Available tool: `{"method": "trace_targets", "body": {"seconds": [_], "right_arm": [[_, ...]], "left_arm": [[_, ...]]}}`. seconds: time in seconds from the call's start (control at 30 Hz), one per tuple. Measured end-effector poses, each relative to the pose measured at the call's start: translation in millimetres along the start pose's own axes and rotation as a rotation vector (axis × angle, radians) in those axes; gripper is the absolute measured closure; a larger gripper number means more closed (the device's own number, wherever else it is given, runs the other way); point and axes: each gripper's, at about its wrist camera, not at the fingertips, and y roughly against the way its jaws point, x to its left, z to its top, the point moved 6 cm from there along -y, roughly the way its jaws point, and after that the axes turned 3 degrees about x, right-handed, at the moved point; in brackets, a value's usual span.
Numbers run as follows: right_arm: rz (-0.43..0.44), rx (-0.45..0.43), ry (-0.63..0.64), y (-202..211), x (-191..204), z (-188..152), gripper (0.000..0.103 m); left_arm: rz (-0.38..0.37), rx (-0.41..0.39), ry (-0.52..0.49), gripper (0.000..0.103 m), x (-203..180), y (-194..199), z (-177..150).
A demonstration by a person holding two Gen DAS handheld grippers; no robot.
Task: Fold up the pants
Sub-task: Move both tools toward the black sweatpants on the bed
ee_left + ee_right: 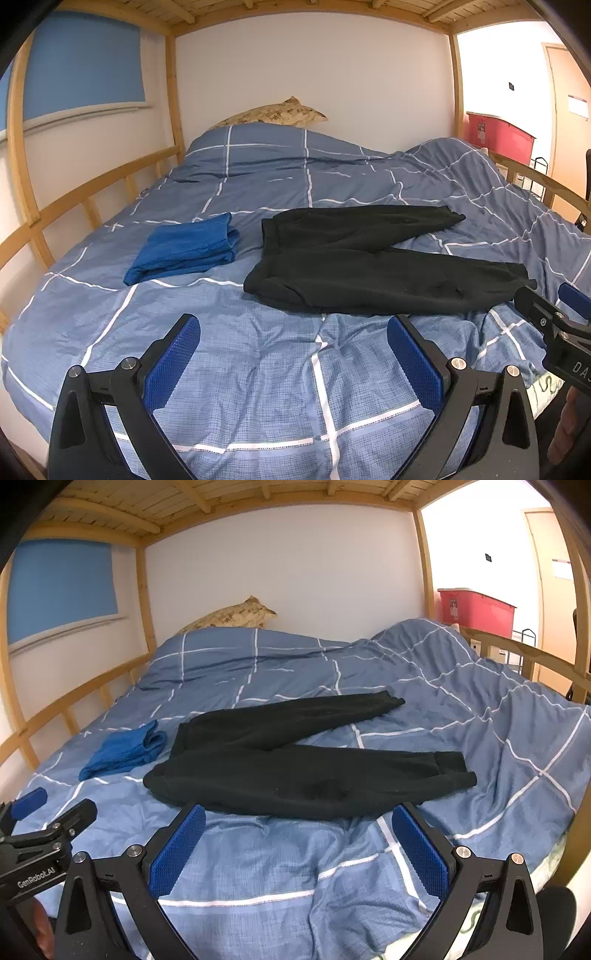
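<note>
1. We are holding the left gripper (293,350) above the near edge of the bed, its blue-padded jaws spread wide and gripping nothing.
2. We are holding the right gripper (298,840) beside it, jaws equally wide apart and empty, its tips just short of the pants.
3. The black pants (295,760) are lying flat on the blue checked duvet (480,720), waistband toward the left, both legs stretching right and splaying apart.
4. A folded blue garment (184,253) is sitting just left of the waistband, apart from it.
5. A patterned pillow (273,112) is resting against the far wall.
</note>
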Motion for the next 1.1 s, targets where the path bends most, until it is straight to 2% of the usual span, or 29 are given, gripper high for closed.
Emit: {"method": "trace_targets", "body": {"seconds": [1.1], "right_arm": [[-0.001,-0.013,-0.005,5.2,-4.9,3.0,0.001]], "left_arm": [[-0.008,-0.013,-0.003,0.0,-5.3,4.5,3.1]]}}
